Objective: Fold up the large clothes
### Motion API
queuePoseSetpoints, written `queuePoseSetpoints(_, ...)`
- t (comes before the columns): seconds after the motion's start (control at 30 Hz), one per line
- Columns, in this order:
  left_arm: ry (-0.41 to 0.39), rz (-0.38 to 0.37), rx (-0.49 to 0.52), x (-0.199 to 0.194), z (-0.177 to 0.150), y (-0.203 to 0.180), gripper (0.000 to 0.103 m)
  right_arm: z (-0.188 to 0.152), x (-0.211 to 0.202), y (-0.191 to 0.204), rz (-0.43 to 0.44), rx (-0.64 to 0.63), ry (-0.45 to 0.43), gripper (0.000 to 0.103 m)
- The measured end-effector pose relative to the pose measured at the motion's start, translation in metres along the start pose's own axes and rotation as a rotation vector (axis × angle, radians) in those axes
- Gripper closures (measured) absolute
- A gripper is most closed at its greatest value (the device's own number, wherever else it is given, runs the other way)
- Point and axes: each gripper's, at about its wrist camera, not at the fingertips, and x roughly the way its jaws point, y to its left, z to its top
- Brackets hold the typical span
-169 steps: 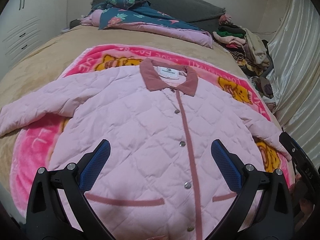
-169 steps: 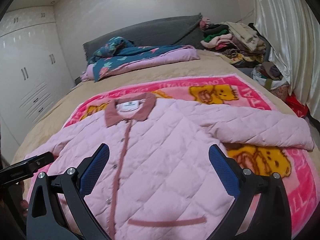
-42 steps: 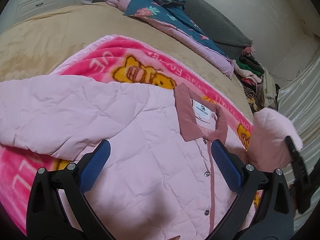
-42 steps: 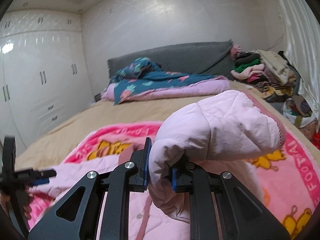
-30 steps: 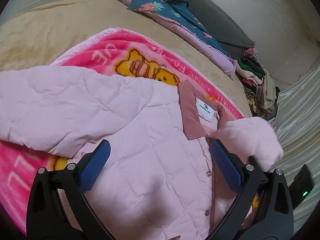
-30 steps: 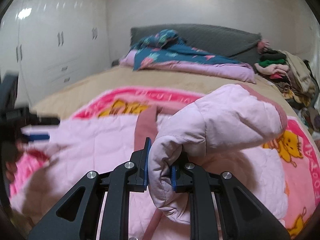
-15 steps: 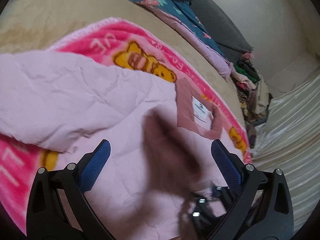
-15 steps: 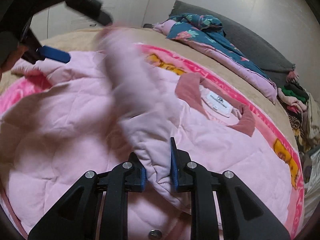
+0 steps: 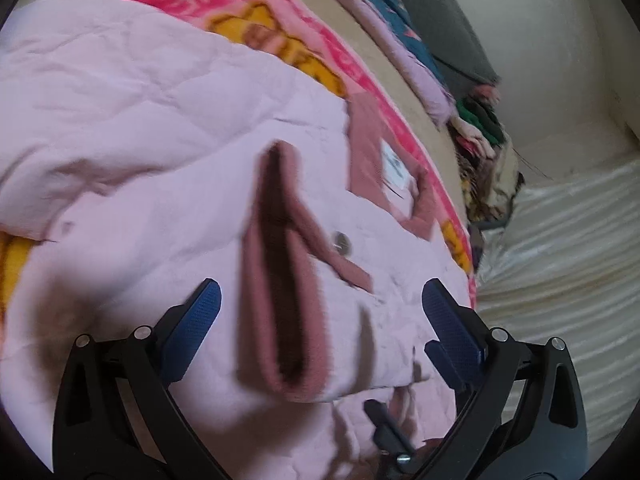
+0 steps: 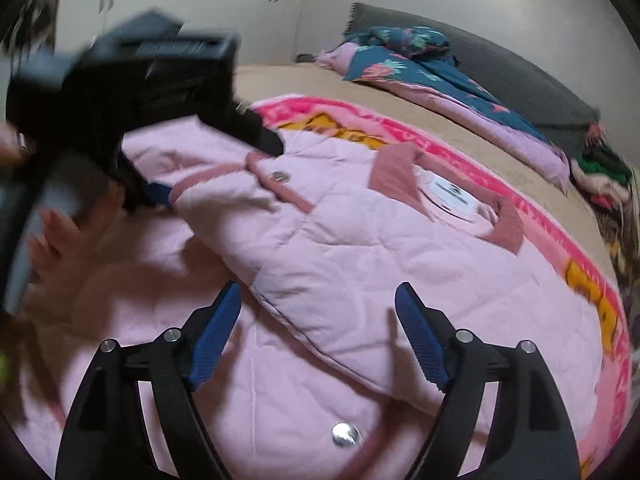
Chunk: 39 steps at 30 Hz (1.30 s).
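The right tool (image 10: 318,336) has let go and gapes wide, empty — the sleeve (image 10: 320,248) it carried now lies folded across the pink jacket (image 10: 460,280) below its collar (image 10: 396,174) — while the left tool (image 9: 320,308), equally open, hovers over the cuff (image 9: 280,272).

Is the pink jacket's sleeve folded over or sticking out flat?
Folded over. The sleeve lies across the pink jacket front, its cuff resting near the snaps; the right gripper is open, holding nothing.

neck label (image 10: 451,195) unreadable, blanket (image 10: 344,114) lettering blurred
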Motion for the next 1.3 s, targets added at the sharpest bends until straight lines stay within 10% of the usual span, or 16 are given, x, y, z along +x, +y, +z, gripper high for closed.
queuePoseSetpoints(0.13,0.004,0.012,0.126,0.013,-0.012,-0.02,0.016,-0.008,-0.019,-0.025,-0.015,0.119,-0.015,0.021)
queuePoseSetpoints(0.3,-0.077,0.302,0.418,0.025,-0.037,-0.058,0.053,-0.031,-0.042,-0.067,-0.019,0.31,-0.025,0.02)
queuePoseSetpoints(0.53,-0.159,0.292,0.467,0.006,-0.036,-0.065,0.087,-0.064,-0.072,-0.116,-0.07,0.501,-0.035,0.019)
queuePoseSetpoints(0.8,-0.238,0.298,0.468,-0.018,-0.023,-0.064,0.089,-0.067,-0.111,-0.175,-0.112,0.666,-0.135,0.018)
queuePoseSetpoints(1.3,-0.129,0.392,0.389,0.009,-0.026,-0.028,0.084,-0.043,-0.039,-0.191,-0.243,0.496,0.098,0.018)
